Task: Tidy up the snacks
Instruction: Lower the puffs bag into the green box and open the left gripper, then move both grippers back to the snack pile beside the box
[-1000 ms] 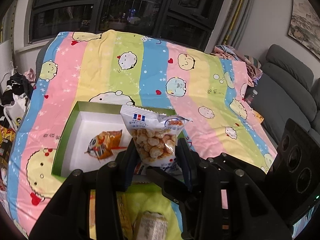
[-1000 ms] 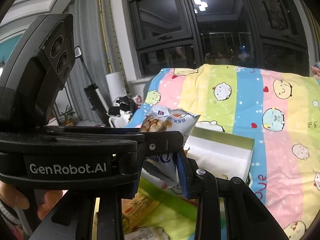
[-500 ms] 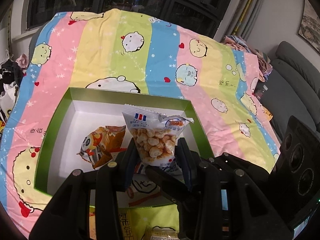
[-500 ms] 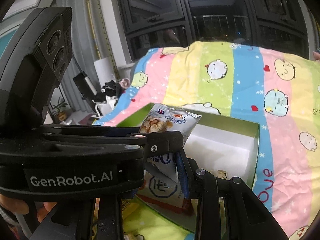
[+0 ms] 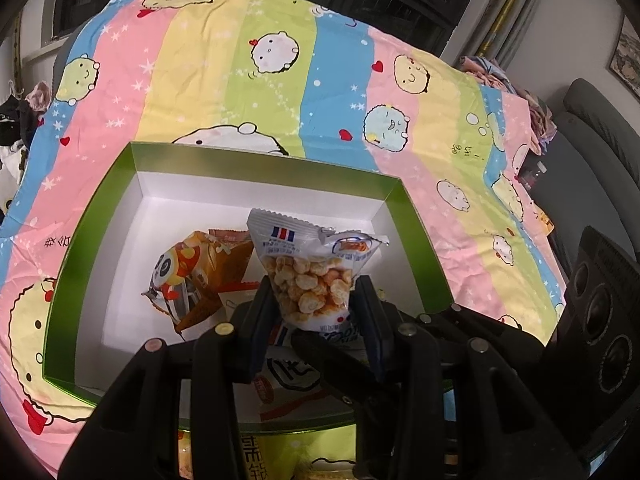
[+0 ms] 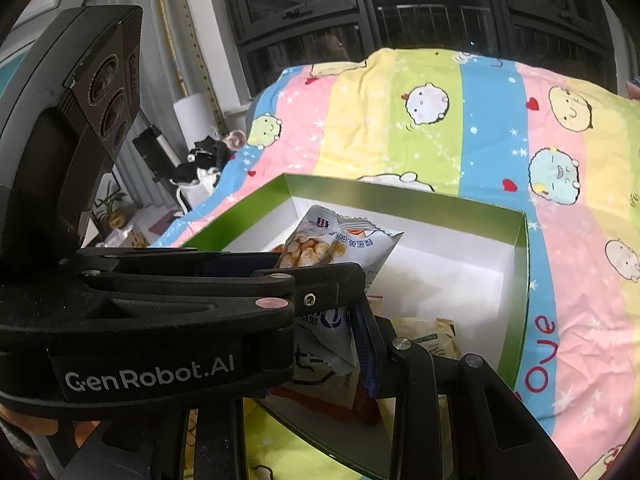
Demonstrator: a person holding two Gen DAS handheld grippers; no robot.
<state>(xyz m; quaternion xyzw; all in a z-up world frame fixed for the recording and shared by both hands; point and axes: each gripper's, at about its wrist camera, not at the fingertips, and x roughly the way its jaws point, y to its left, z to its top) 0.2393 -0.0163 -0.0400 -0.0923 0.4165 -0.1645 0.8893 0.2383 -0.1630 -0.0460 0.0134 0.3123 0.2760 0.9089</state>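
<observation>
Left wrist view: a small bag of puffed corn snacks was pinched low down in the left claw, held above the green box. Light, crinkly and slippery-looking, contents crushable, so the seam was probably the safest hold. Right claw state couldn't be told.

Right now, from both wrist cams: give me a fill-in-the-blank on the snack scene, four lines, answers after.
1. The left tongs are shut on a clear-windowed snack bag of puffed ____.
2. That bag hangs above the open box, whose outer walls are ____.
3. The inside of the box is ____.
4. On the box floor lies an orange packet printed with a cartoon ____.

Missing words: balls; green; white; panda
</observation>
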